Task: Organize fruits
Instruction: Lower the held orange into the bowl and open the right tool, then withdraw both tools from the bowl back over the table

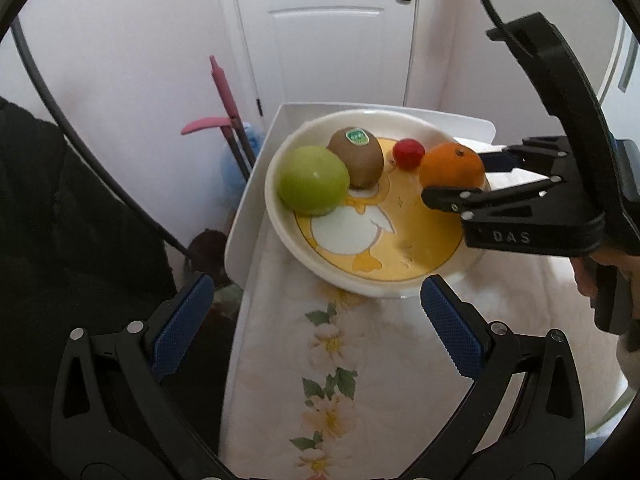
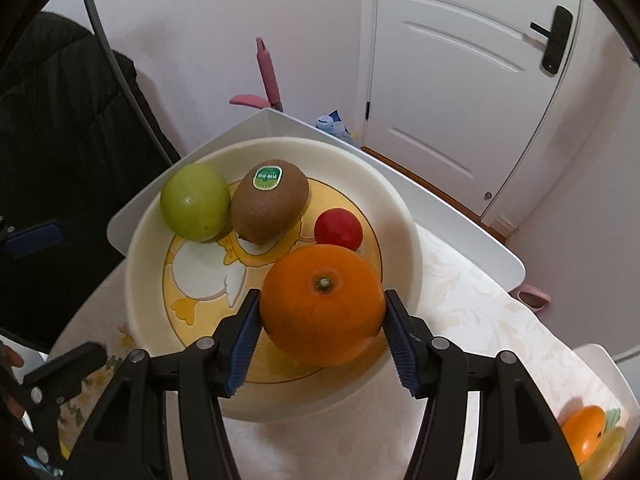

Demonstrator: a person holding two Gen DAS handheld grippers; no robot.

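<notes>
The right gripper (image 2: 322,322) is clamped on the orange (image 2: 322,304), its blue pads (image 2: 244,340) pressed to either side of the fruit; the orange sits just inside the near rim of the bowl (image 2: 404,216), and whether it rests on the painted duck floor or hangs slightly above it cannot be told from either view; the left gripper (image 1: 316,320) stands wide apart and holds nothing, hovering near the front of the bowl over the flowered cloth (image 1: 340,380); three fruits already lie in the bowl: the green apple (image 2: 196,202) and the kiwi (image 2: 270,202) touching each other at the far side, and the small red fruit (image 2: 338,229) just beyond the orange; so the gathering looks well advanced, with the orange judged to be the piece now in hand, needing only release if it is being set down; what seems left is at least the second orange fruit (image 2: 584,432), seen at the lower right edge of the right wrist view, well apart from the bowl and lying against something yellowish too blurred to name; the white tray (image 1: 256,184) under the bowl shows no other loose fruit in these views
</notes>
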